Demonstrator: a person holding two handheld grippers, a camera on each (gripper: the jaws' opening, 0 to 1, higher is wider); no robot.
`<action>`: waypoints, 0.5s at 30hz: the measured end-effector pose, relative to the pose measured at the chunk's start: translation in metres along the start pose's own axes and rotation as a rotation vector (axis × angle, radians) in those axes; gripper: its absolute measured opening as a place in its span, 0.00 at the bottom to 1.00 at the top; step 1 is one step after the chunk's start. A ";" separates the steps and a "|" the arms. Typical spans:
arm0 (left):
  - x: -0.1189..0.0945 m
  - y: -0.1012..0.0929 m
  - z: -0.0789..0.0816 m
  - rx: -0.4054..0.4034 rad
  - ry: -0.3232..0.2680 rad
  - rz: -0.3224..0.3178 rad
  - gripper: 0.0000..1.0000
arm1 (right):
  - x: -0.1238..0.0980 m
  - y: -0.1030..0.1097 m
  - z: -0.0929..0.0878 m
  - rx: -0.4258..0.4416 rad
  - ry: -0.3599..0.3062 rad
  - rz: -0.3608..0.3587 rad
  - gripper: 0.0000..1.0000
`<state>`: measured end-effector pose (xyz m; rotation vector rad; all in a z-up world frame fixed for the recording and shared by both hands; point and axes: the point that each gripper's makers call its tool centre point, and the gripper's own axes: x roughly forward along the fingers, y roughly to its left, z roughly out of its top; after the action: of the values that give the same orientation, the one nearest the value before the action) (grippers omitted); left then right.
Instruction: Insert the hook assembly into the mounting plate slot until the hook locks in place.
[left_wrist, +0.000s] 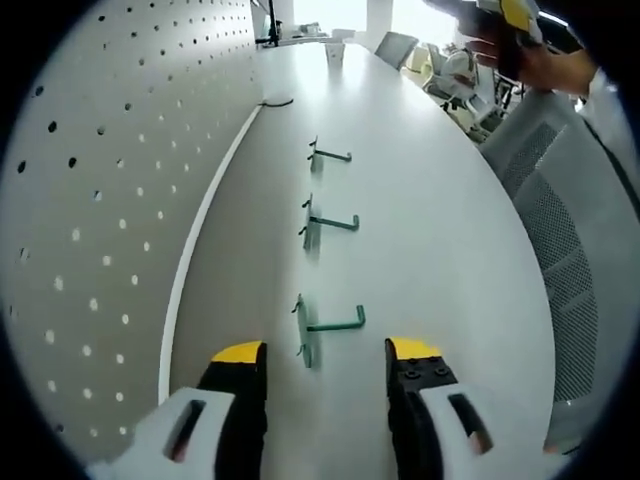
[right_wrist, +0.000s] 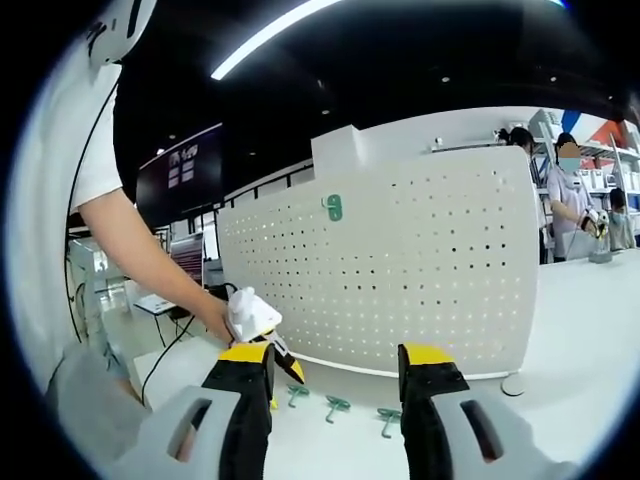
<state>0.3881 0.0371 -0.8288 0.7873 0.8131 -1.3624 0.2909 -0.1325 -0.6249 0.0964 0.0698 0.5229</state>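
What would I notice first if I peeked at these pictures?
Probably the big white pegboard full of little holes, standing upright on the white table. Next, three green hooks in a row on the table in front of it: the nearest hook sits just ahead of the open left gripper. One hook already hangs high on the board.

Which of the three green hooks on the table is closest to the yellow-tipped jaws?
The green hook lying just ahead, between the left gripper jaws. The other two hooks lie farther up the table.
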 end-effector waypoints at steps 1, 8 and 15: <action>0.000 0.001 0.000 -0.006 0.001 0.005 0.46 | 0.000 0.000 0.000 -0.001 0.002 0.000 0.48; 0.000 0.005 -0.001 -0.028 0.001 0.023 0.34 | 0.000 0.000 -0.001 0.000 0.006 0.001 0.46; -0.001 0.009 -0.001 -0.041 0.010 0.042 0.25 | 0.000 0.000 -0.002 -0.001 0.009 0.000 0.45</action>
<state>0.3969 0.0393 -0.8284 0.7756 0.8256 -1.3021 0.2905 -0.1323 -0.6265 0.0935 0.0784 0.5233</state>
